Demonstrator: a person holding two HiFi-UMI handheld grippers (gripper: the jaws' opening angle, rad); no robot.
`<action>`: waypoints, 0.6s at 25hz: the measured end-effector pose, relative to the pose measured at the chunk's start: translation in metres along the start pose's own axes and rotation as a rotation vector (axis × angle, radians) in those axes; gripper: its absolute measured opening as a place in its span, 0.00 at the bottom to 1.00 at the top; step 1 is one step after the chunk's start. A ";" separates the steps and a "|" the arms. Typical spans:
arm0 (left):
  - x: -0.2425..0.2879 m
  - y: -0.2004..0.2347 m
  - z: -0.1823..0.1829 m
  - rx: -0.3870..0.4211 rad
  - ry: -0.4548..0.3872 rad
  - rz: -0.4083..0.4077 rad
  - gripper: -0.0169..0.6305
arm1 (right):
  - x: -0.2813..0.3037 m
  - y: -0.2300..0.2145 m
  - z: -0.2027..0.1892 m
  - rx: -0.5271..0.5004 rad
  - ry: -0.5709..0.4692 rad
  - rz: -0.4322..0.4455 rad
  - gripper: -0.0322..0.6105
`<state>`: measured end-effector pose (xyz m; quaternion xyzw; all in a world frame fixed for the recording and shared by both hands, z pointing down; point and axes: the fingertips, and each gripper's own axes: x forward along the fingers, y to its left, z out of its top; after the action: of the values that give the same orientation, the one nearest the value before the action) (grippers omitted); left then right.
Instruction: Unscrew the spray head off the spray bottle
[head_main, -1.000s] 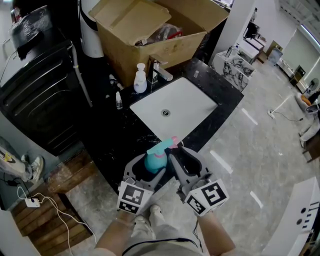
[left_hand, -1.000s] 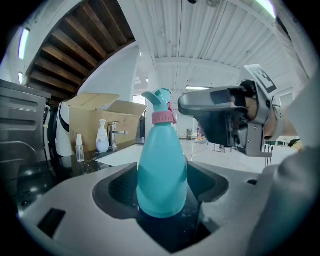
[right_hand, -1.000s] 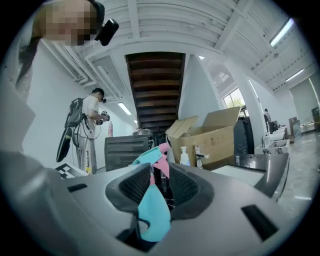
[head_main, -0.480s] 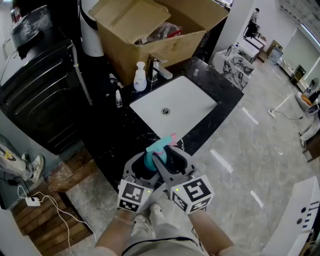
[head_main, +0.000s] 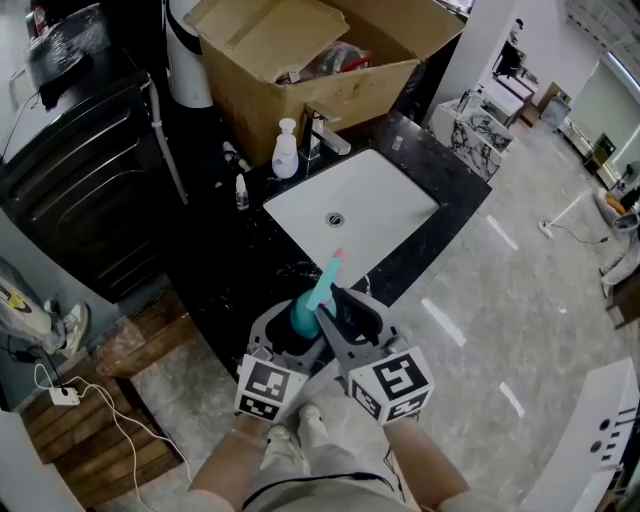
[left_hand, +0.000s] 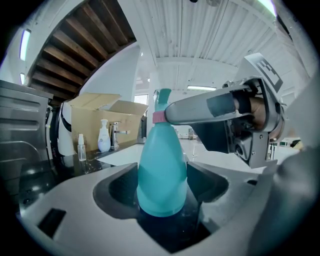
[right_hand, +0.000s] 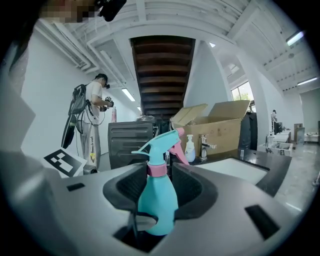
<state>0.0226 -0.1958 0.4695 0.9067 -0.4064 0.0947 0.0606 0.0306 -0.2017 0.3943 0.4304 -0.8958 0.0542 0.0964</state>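
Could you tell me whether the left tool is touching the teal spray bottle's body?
Touching. The left gripper view shows the left tool with both pads pressed against the spray bottle, no gap on either side.

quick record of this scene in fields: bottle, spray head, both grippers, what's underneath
spray bottle: teal, held off the counter
spray head: teal, on the bottle, not yet off
left hand-held gripper: shut on the bottle's body
right hand-held gripper: jaws closing round the pink collar
underneath: black counter, white sink
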 end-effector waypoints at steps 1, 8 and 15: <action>0.000 0.000 0.000 -0.001 0.000 0.000 0.50 | -0.002 -0.001 0.000 0.007 -0.007 0.002 0.31; -0.001 0.001 -0.001 -0.002 -0.001 -0.001 0.50 | -0.012 -0.015 -0.005 0.064 -0.038 -0.030 0.29; -0.001 0.001 -0.001 -0.005 -0.001 -0.004 0.50 | -0.014 -0.003 -0.004 0.139 -0.084 0.022 0.30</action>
<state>0.0215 -0.1957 0.4700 0.9075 -0.4048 0.0930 0.0630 0.0416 -0.1921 0.3954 0.4280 -0.8979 0.0993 0.0278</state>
